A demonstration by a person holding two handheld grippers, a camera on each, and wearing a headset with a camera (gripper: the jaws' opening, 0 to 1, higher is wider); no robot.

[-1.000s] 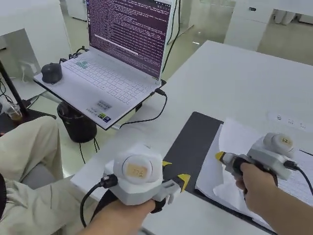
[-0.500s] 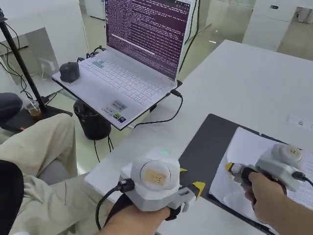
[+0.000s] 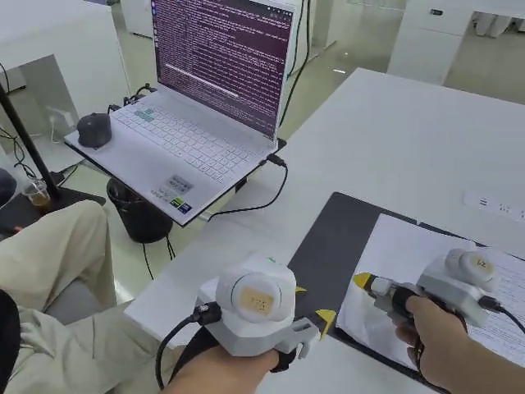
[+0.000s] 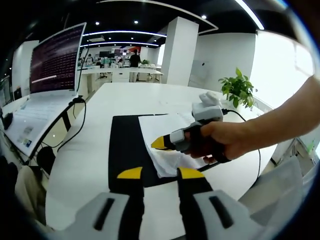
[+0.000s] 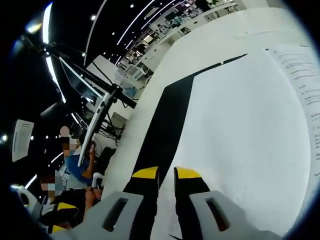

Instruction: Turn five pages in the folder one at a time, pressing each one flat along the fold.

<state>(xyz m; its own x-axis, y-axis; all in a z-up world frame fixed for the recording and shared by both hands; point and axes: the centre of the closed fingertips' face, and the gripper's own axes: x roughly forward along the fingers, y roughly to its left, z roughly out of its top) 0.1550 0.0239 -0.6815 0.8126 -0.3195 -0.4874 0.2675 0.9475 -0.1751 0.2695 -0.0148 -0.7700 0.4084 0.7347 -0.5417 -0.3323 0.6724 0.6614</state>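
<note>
Folder (image 3: 326,246) open, white page (image 3: 410,258) showing; left gripper (image 3: 312,302) parted, right gripper (image 3: 362,281) seemingly closed.

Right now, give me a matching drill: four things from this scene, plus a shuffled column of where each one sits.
Things:
1 laptop
2 computer mouse
3 left gripper
4 right gripper

Places:
A over the white page
B by the near end of the black folder cover
C beside the white table, screen lit
D on a corner of the laptop's base

Pairs: 1-C, 2-D, 3-B, 4-A
</note>
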